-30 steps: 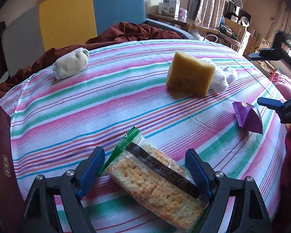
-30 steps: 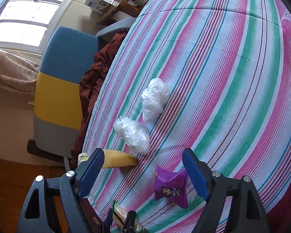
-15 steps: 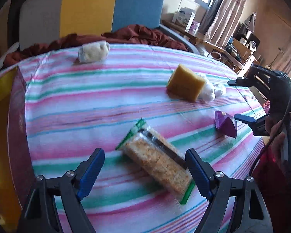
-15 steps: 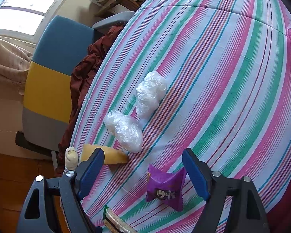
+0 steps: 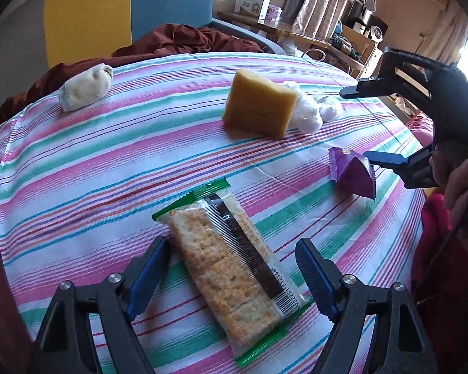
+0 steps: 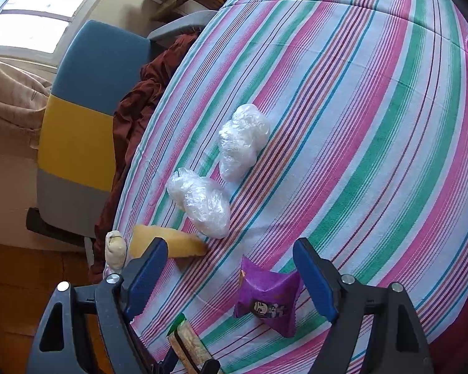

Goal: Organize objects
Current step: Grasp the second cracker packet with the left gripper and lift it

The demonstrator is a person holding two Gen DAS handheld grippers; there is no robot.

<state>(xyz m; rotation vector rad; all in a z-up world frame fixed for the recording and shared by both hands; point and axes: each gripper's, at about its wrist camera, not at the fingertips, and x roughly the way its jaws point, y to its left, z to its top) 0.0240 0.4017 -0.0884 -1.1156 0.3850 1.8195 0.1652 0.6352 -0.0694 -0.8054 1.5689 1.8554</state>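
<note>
Left wrist view: the left gripper (image 5: 232, 272) straddles the cracker packet (image 5: 231, 272) on the striped tablecloth (image 5: 109, 162), its jaws closing but the pads not yet pressing; since the packet lies slantwise between them, it may pivot or crack. Farther off, the right gripper (image 6: 231, 277) stands wide around the purple pouch (image 6: 266, 299), unheld. A second ago the left jaws were wider, the packet nearer.

On the tablecloth (image 5: 115, 162), the cracker pack (image 5: 231, 274) lies between my left fingers. The sponge (image 5: 259, 103) stands at twelve o'clock, wrapped bundles (image 5: 309, 112) touching behind it. The snack pouch (image 5: 352, 171) sits at two, a cloth roll (image 5: 84, 87) at ten.
</note>
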